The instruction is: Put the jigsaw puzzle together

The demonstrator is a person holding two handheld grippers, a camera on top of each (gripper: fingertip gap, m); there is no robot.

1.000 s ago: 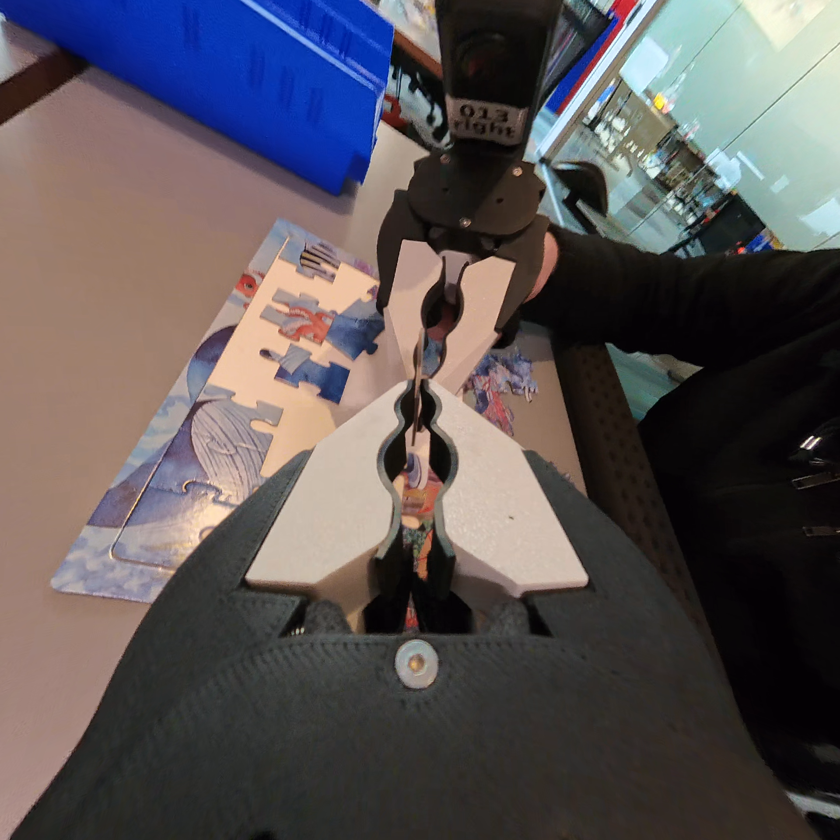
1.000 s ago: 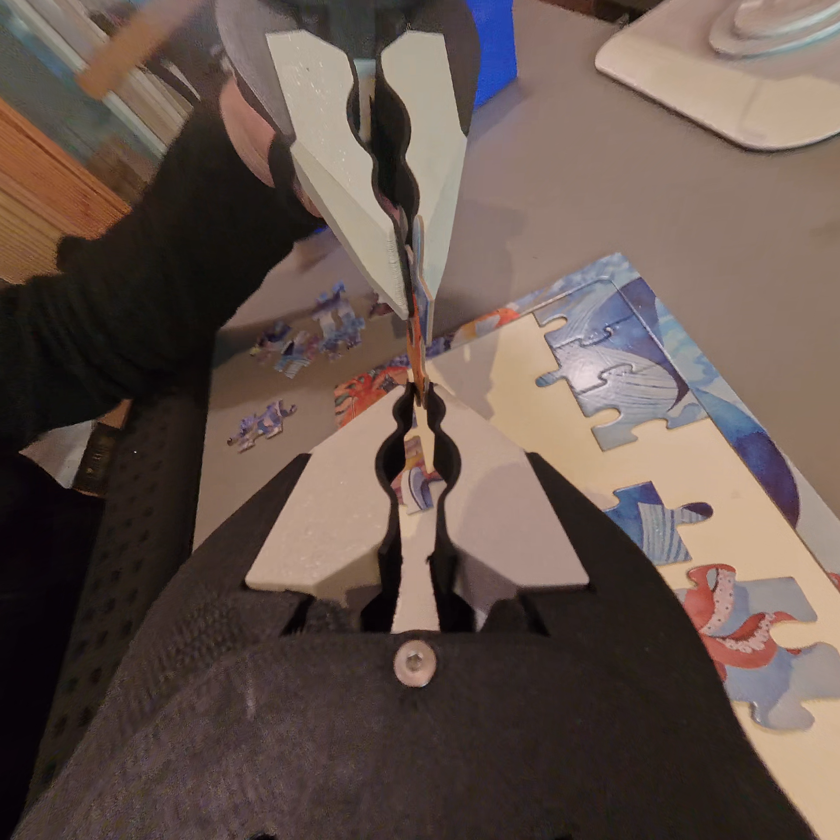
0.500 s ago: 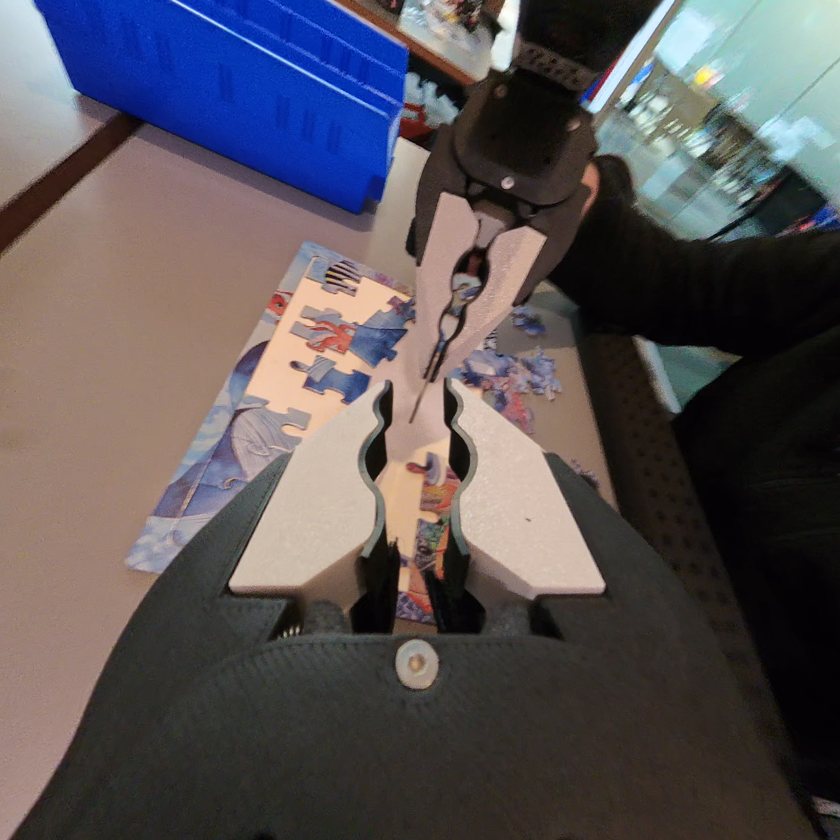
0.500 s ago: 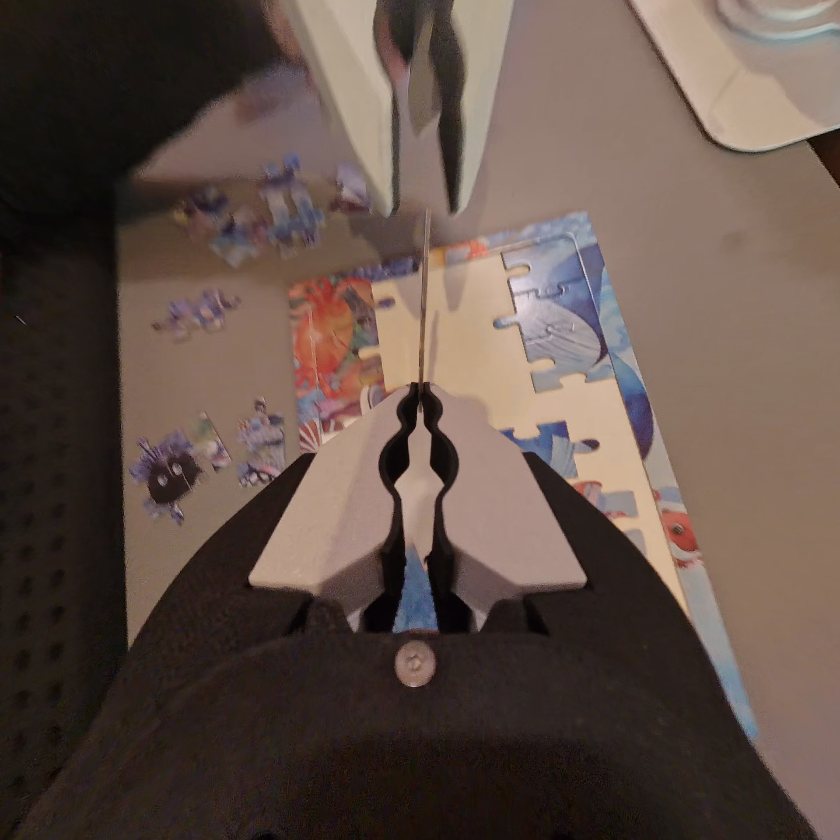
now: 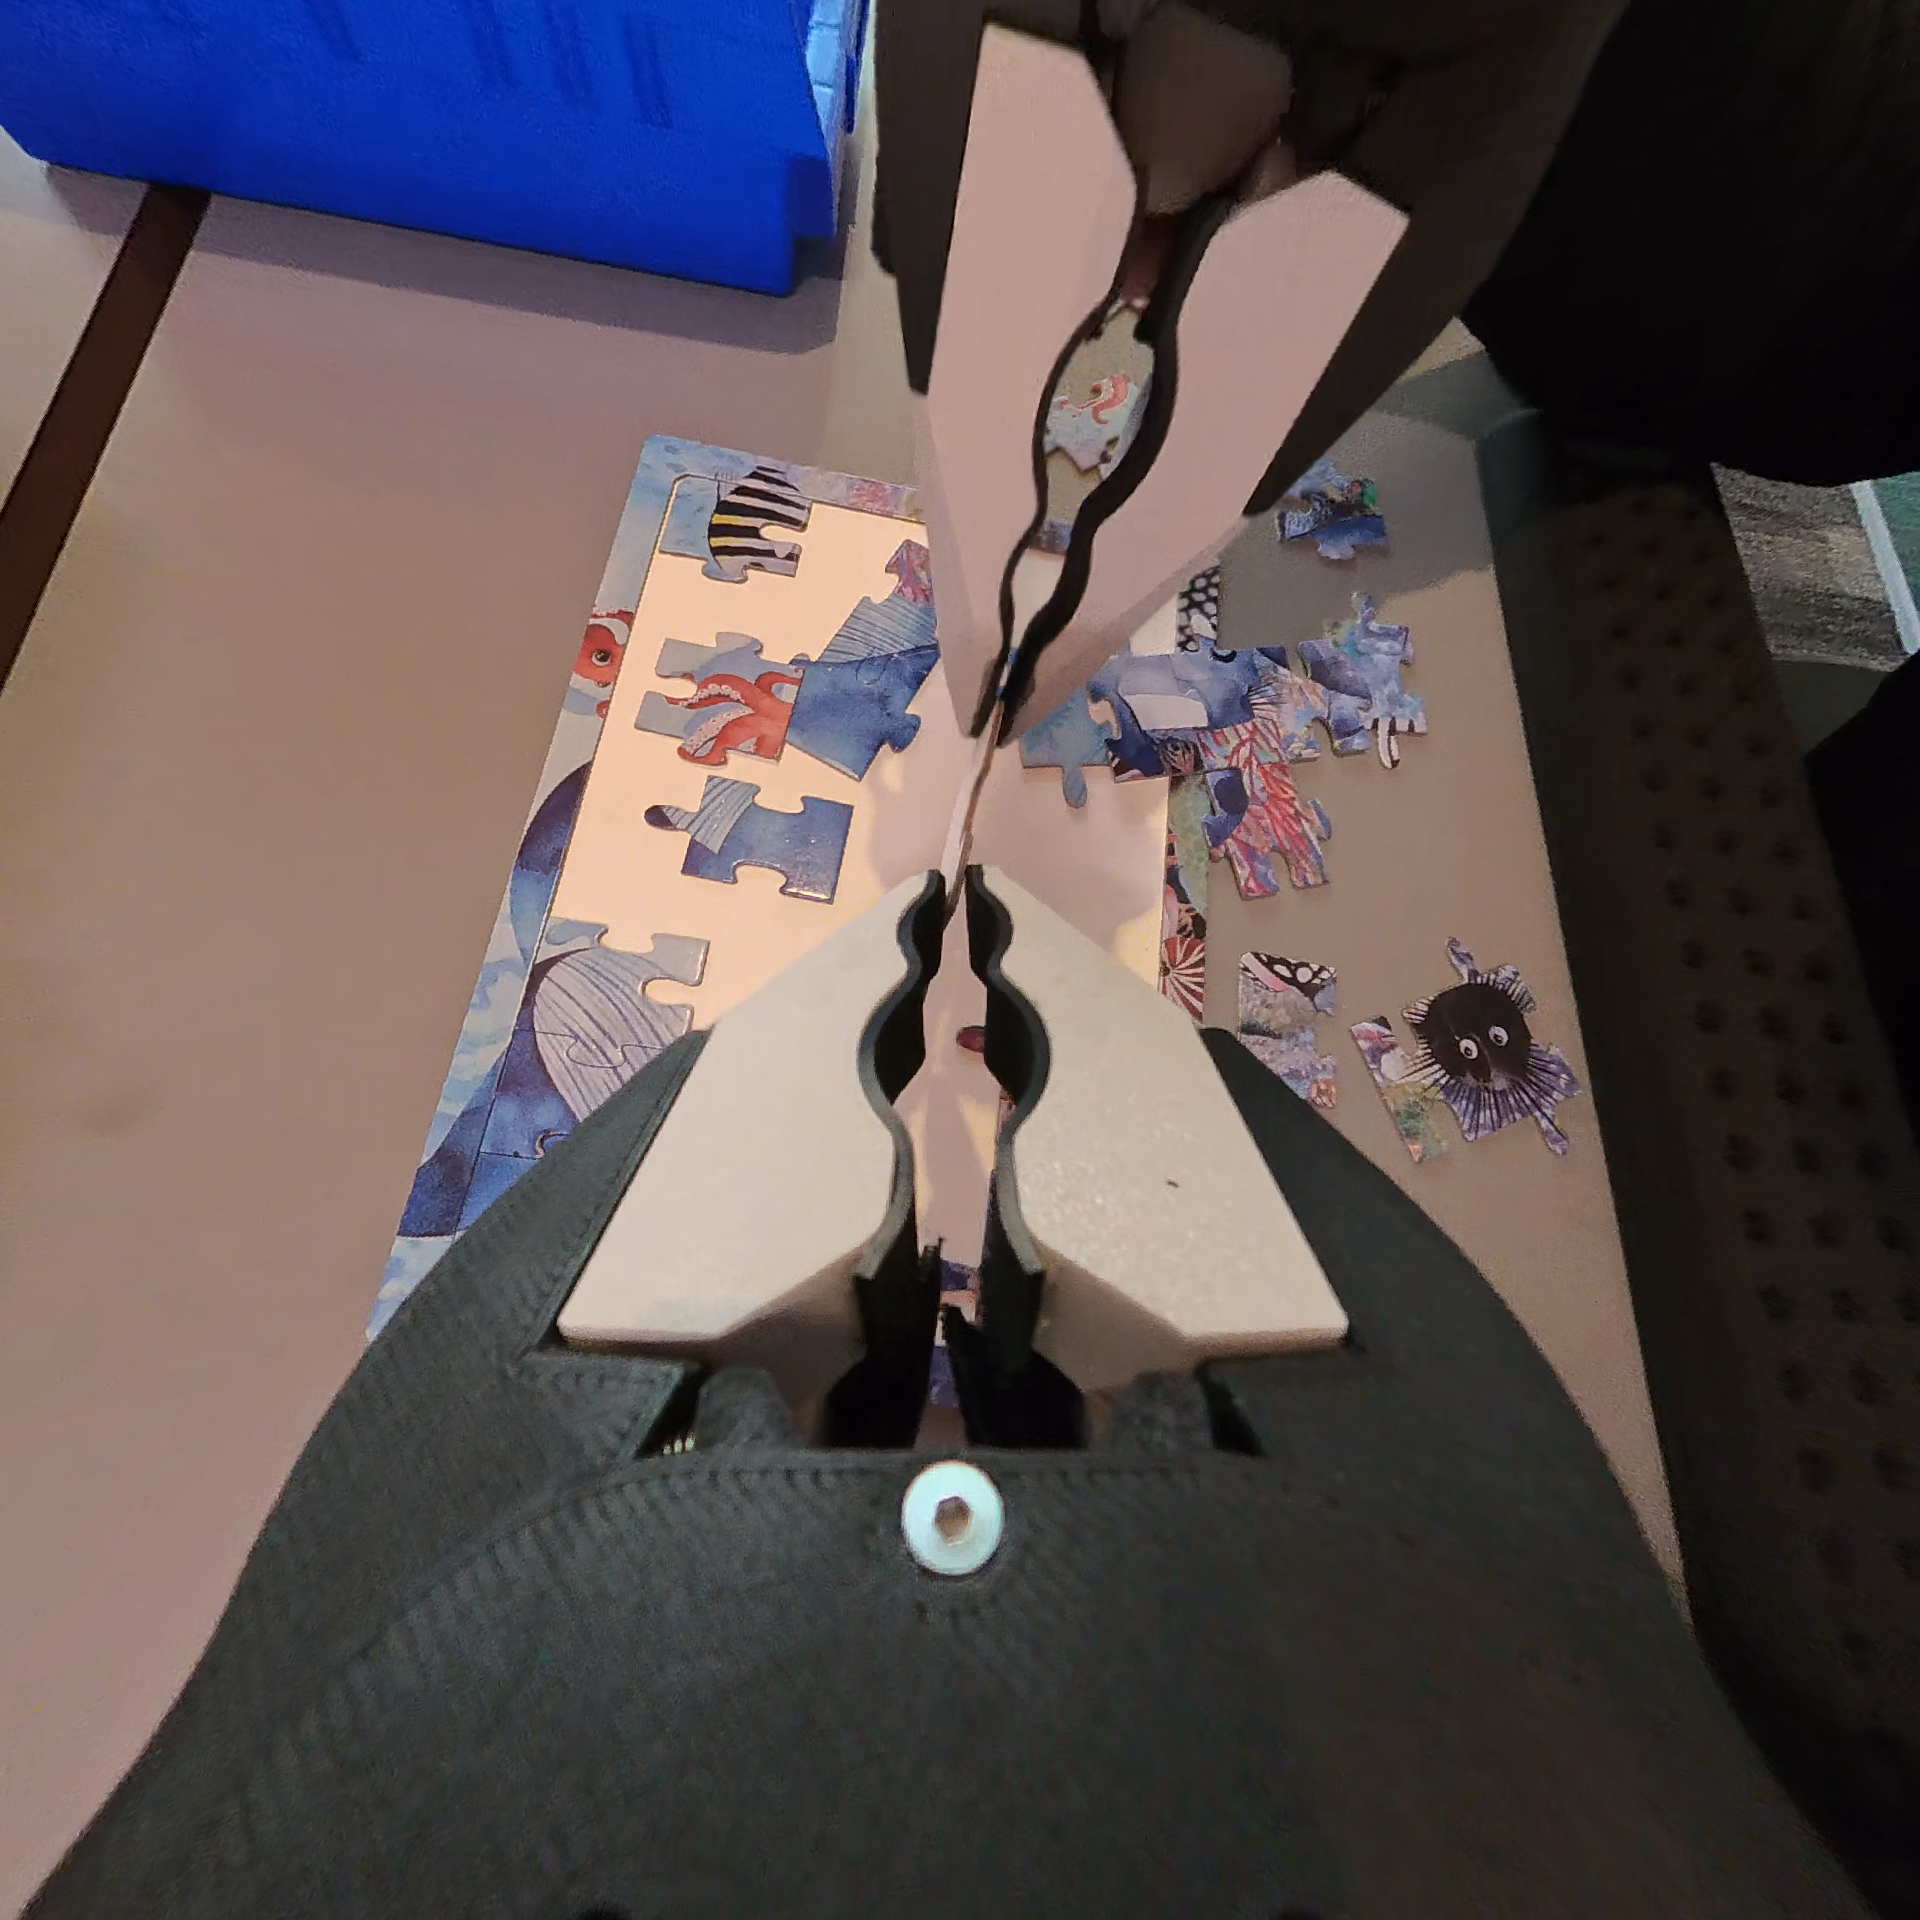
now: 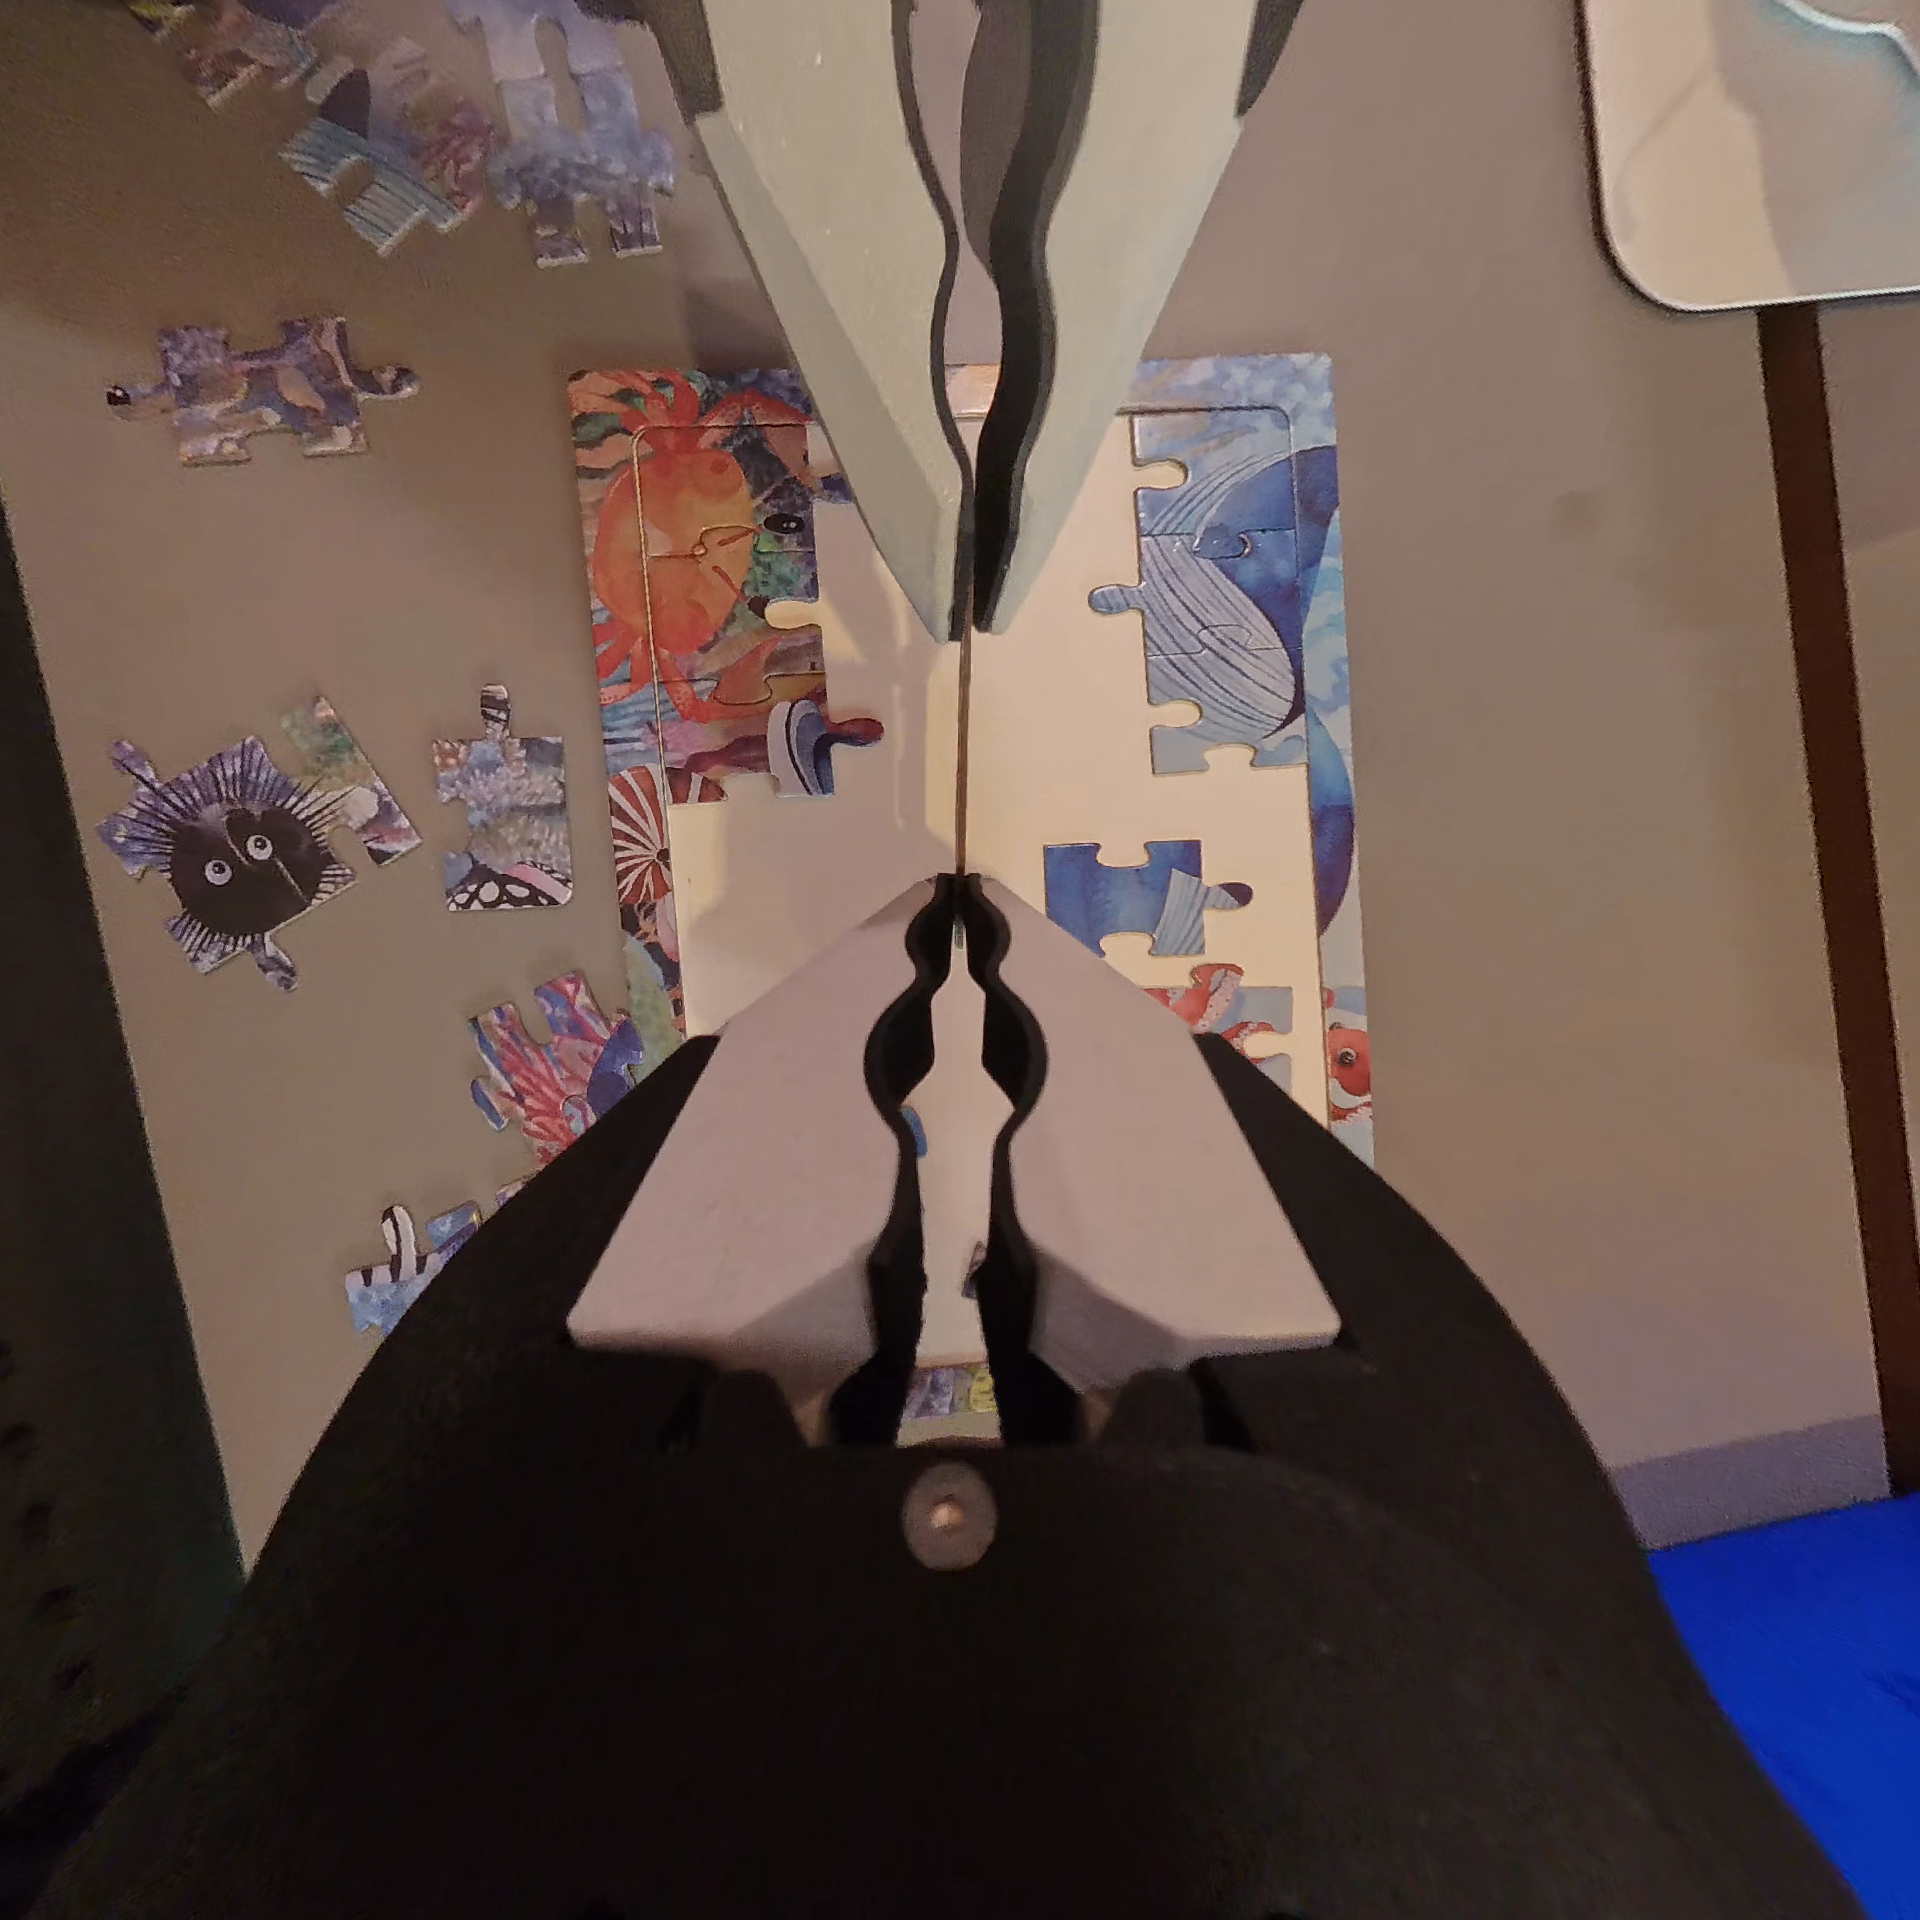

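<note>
both hand-held grippers meet tip to tip above the puzzle tray [image 6: 1320, 727] on the counter [image 5: 312, 644], each pinching an end of one edge-on puzzle piece [image 6: 963, 748]: the left hand-held gripper [image 5: 954, 883] and the right hand-held gripper [image 6: 956, 883] are closed on it. loose pieces [image 6: 249, 842] lie beside the tray.

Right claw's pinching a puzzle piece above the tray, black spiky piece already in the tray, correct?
No: right wrist view shows the black spiky piece on the table, outside the tray. The right claw does pinch a puzzle piece above the tray.
</note>
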